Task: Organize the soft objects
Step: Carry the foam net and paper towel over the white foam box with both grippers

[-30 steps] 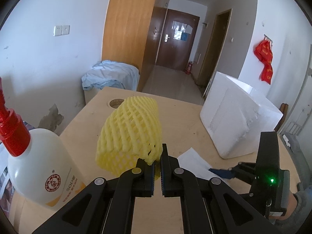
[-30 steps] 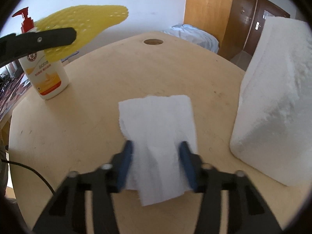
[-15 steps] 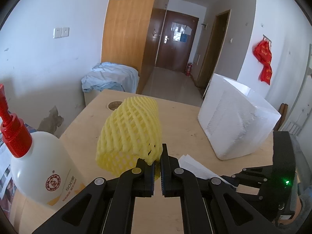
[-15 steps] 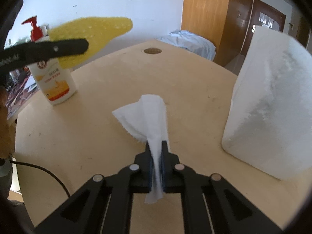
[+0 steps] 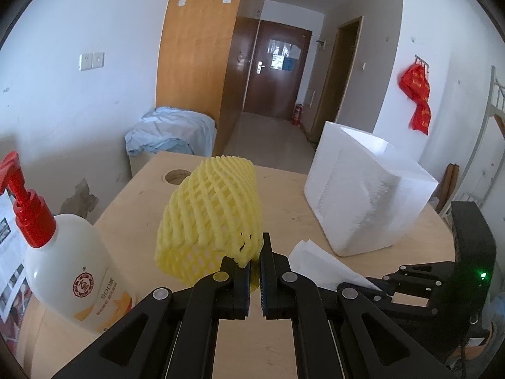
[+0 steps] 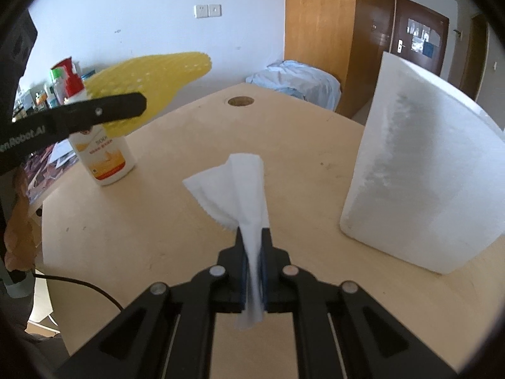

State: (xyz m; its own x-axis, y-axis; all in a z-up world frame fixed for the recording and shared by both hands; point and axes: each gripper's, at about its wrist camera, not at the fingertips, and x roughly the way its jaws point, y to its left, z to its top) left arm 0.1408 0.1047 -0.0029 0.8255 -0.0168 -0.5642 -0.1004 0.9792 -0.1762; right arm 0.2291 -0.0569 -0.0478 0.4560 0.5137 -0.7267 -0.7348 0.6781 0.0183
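My left gripper (image 5: 255,254) is shut on a yellow foam net sleeve (image 5: 210,218) and holds it in the air above the wooden table (image 5: 284,195). The sleeve also shows in the right wrist view (image 6: 148,79), clamped by the left gripper at the left. My right gripper (image 6: 252,252) is shut on a white paper tissue (image 6: 240,183) and holds it lifted off the table. The tissue also shows in the left wrist view (image 5: 318,267), low on the right, with the right gripper (image 5: 375,284) behind it.
A white foam box (image 5: 366,195) stands on the table's right side and fills the right of the right wrist view (image 6: 419,173). A white pump bottle with a red top (image 5: 63,252) stands at the left. A round hole (image 6: 240,101) is near the far edge.
My right gripper has shut on the tissue and lifted it off the table. My left gripper has kept hold of the yellow sleeve and risen slightly.
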